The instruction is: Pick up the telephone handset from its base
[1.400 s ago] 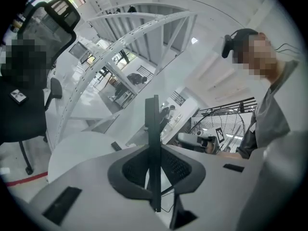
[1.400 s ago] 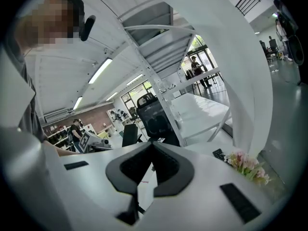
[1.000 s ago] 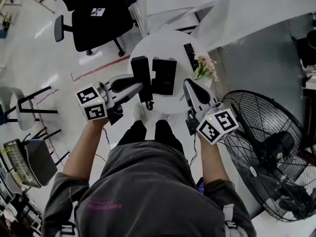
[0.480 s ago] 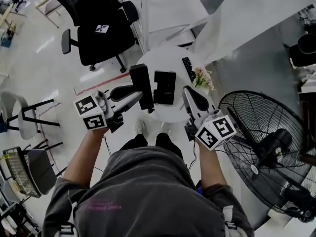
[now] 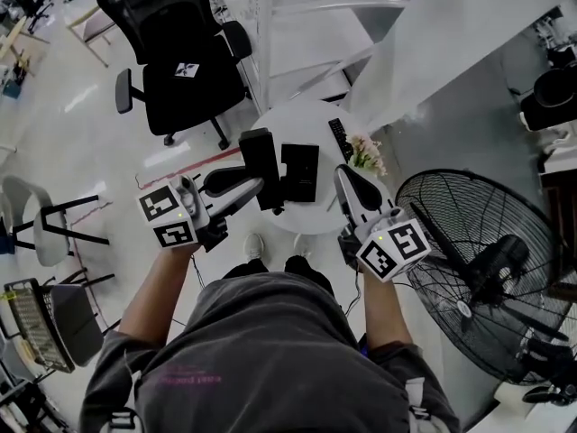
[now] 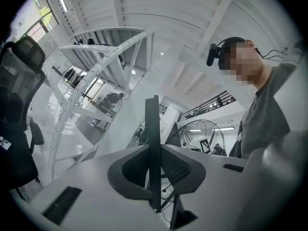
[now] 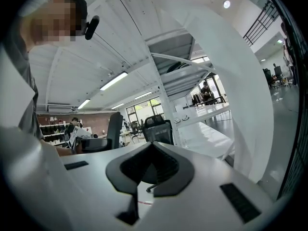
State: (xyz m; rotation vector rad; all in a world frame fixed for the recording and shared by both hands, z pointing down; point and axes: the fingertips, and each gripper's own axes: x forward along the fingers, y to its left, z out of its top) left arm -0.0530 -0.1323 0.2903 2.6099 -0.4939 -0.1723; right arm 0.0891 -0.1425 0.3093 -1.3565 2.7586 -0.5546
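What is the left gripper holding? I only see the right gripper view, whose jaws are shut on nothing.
Observer: The left gripper is shut on the telephone handset, which sits edge-on between its jaws.
Operator: Off its base?
Observer: Yes; the head view shows it held left of the base, not resting in it.
Operator: Where's the base?
Observer: On a round white table, with a remote control and flowers near its right edge.
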